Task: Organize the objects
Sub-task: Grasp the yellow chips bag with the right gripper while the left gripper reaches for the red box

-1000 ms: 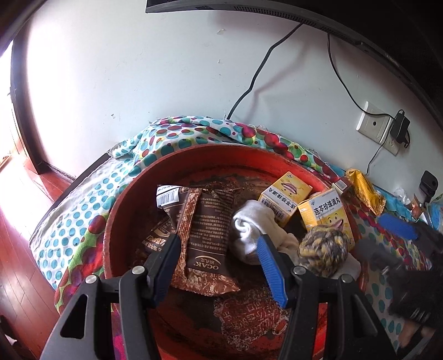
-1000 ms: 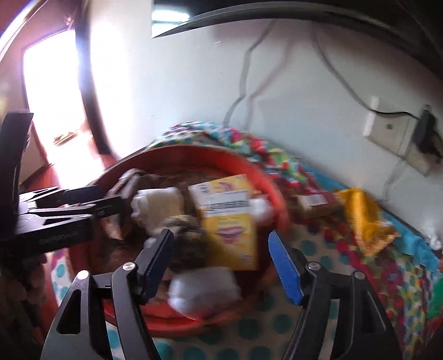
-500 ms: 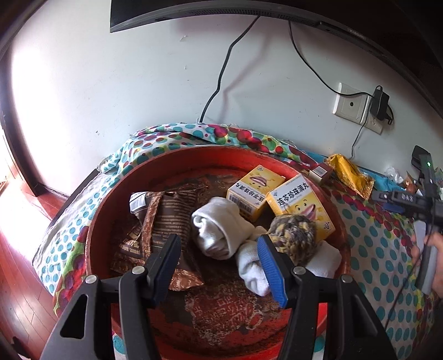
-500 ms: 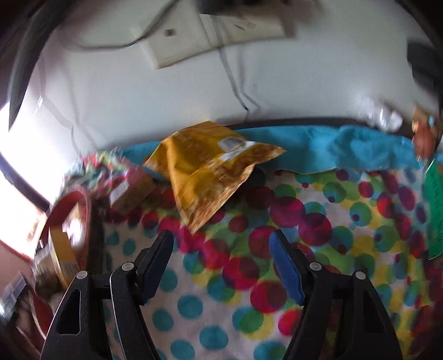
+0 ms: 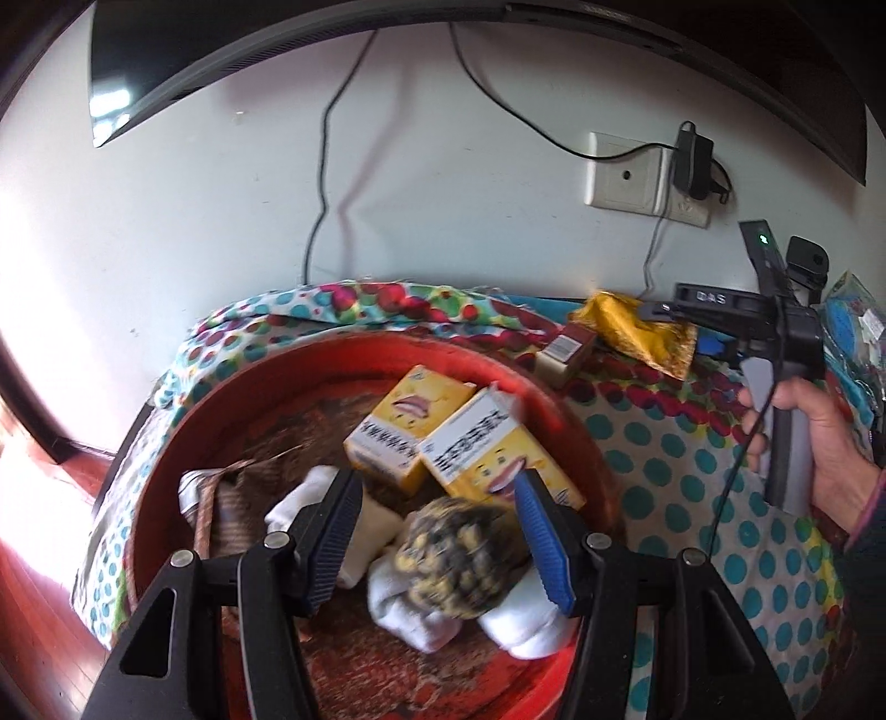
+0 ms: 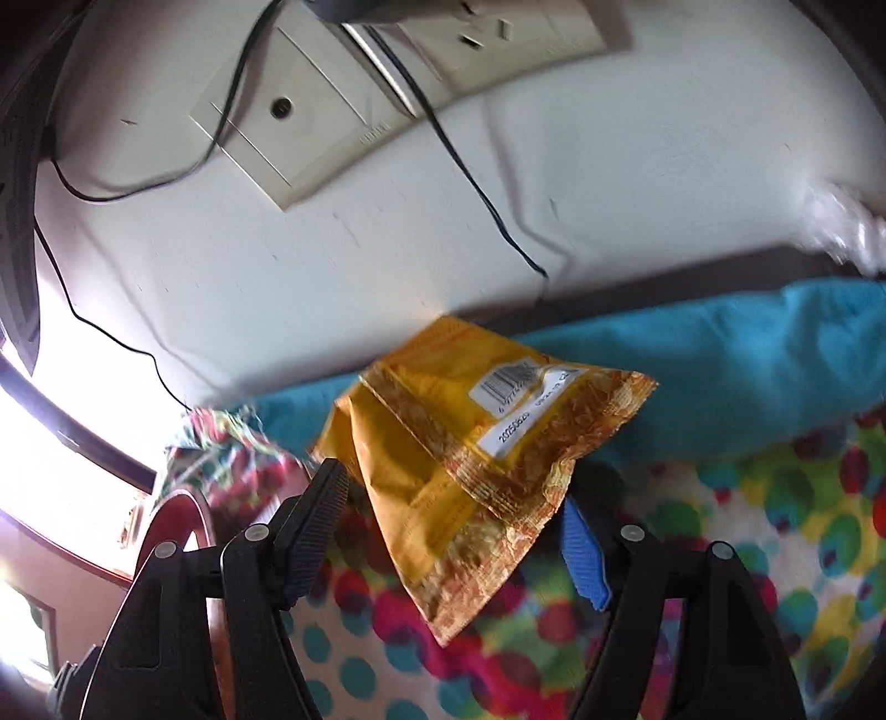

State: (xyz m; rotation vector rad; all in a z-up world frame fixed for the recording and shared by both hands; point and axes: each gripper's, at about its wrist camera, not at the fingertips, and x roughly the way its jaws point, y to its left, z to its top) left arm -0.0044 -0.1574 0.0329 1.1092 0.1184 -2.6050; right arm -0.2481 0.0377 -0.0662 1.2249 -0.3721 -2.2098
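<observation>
A red round basin [image 5: 232,399] on the polka-dot cloth holds two yellow boxes [image 5: 476,448], white socks [image 5: 410,615], a yellow-black ball [image 5: 454,559] and a brown packet [image 5: 232,509]. My left gripper [image 5: 437,537] is open and empty above the basin, over the ball. My right gripper [image 6: 454,531] is open, its jaws on either side of a yellow snack bag [image 6: 465,471] lying at the wall. That bag [image 5: 637,332] and the right gripper [image 5: 681,315] also show in the left wrist view.
A small brown-and-white box [image 5: 565,354] lies between basin and bag. A blue cloth [image 6: 747,365] runs along the wall. Wall sockets [image 5: 626,177] with a plugged charger and hanging cables sit above. A monitor [image 5: 277,33] hangs overhead. Packets [image 5: 853,315] lie at far right.
My right gripper left the basin, swung right and closed in on the yellow bag, which now lies between its jaws. My left gripper shifted right over the basin, staying open.
</observation>
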